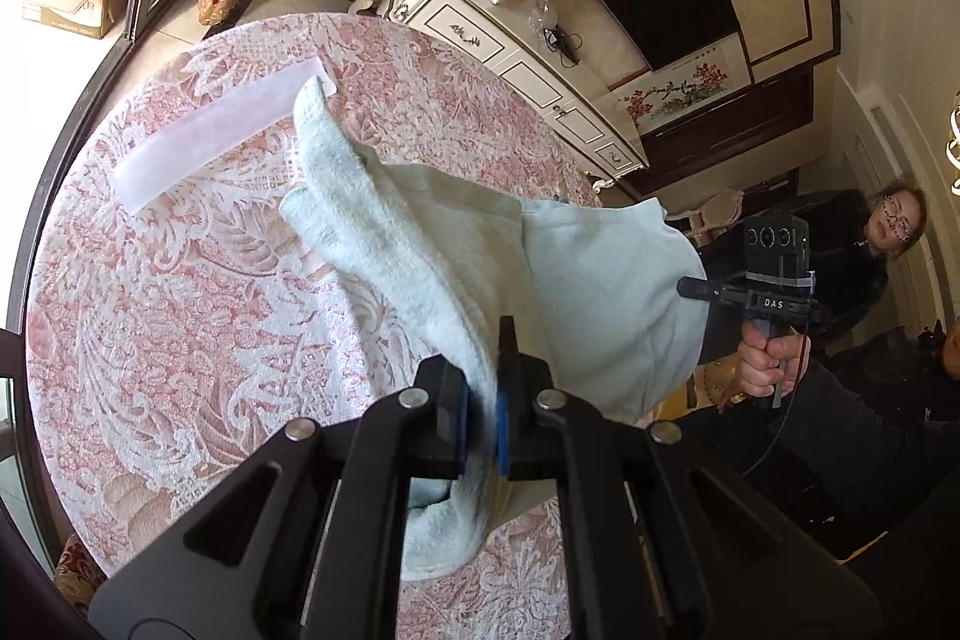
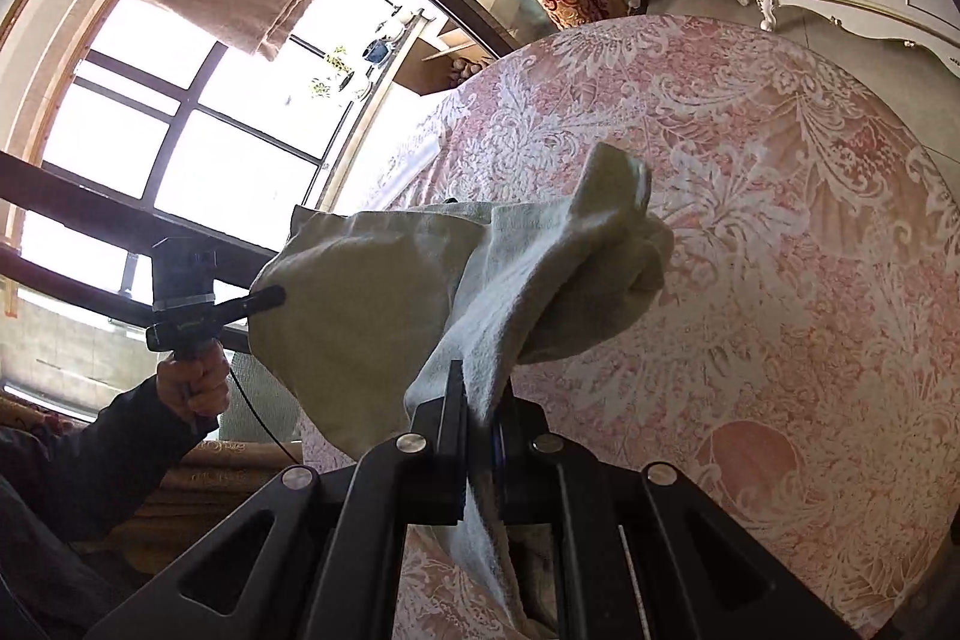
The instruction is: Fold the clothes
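Above pink lace table (image 1: 180, 280): both grippers' fingers clamped on pale green garment (image 1: 576, 280), held aloft.

Black gripper (image 1: 483, 412), silver screws, blue pads (image 1: 503, 436), dark sleeves.

Fuzzy, probably fleece garment (image 1: 420, 244); lace-textured tablecloth (image 1: 180, 310).
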`<state>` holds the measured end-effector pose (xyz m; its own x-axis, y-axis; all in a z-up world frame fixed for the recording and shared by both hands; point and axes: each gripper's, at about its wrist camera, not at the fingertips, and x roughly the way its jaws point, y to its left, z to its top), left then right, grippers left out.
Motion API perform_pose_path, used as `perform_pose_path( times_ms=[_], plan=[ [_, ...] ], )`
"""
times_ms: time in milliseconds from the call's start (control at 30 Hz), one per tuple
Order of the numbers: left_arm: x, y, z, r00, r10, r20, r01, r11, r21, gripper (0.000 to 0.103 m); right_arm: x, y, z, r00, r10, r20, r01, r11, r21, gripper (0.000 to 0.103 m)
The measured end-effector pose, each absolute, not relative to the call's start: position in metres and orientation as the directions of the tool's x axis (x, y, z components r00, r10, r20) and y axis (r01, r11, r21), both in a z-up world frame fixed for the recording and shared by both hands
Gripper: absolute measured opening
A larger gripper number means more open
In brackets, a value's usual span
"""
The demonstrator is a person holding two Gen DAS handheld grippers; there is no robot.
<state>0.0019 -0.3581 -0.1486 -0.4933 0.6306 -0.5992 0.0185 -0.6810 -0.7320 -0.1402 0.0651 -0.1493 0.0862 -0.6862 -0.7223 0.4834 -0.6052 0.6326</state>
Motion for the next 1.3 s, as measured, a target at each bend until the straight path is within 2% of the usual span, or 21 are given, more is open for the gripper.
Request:
perform_pose_path(
  times_ms=[200, 333, 467, 700, 900, 1033, 1133, 1300],
  plan=[
    [0.055, -0.388, -0.094, -0.641, 0.534, -0.552, 0.074, -0.672, -0.737, 0.007, -0.151, 0.009, -0.085, 0.134, -0.687, -0.714, 0.635, -0.493, 0.594, 0.005],
    [0.11, -0.394, -0.076, -0.759, 0.392, -0.52, 0.177, -0.644, -0.744, 0.007, -0.163, -0.053, -0.055, 0.208, -0.652, -0.729, 0.743, -0.379, 0.551, 0.005],
    [0.16, -0.374, -0.082, -0.829, 0.235, -0.507, 0.284, -0.605, -0.744, 0.007, -0.17, -0.127, -0.046, 0.286, -0.57, -0.77, 0.841, -0.236, 0.487, 0.005],
    [0.208, -0.325, -0.109, -0.858, 0.003, -0.514, 0.424, -0.563, -0.71, 0.007, -0.166, -0.233, -0.072, 0.339, -0.359, -0.869, 0.932, 0.004, 0.362, 0.005],
    [0.226, -0.313, -0.144, -0.826, -0.117, -0.551, 0.524, -0.517, -0.676, 0.007, -0.157, -0.3, -0.106, 0.287, -0.261, -0.922, 0.956, 0.142, 0.257, 0.005],
    [0.232, -0.311, -0.189, -0.769, -0.159, -0.619, 0.619, -0.429, -0.658, 0.007, -0.146, -0.329, -0.137, 0.239, -0.208, -0.949, 0.96, 0.197, 0.198, 0.005],
    [0.233, -0.308, -0.222, -0.728, -0.143, -0.67, 0.668, -0.366, -0.648, 0.007, -0.142, -0.339, -0.173, 0.218, -0.165, -0.962, 0.964, 0.189, 0.186, 0.005],
    [0.229, -0.3, -0.238, -0.703, -0.111, -0.703, 0.689, -0.35, -0.634, 0.008, -0.141, -0.335, -0.211, 0.166, -0.136, -0.977, 0.979, 0.144, 0.147, 0.005]
  ],
)
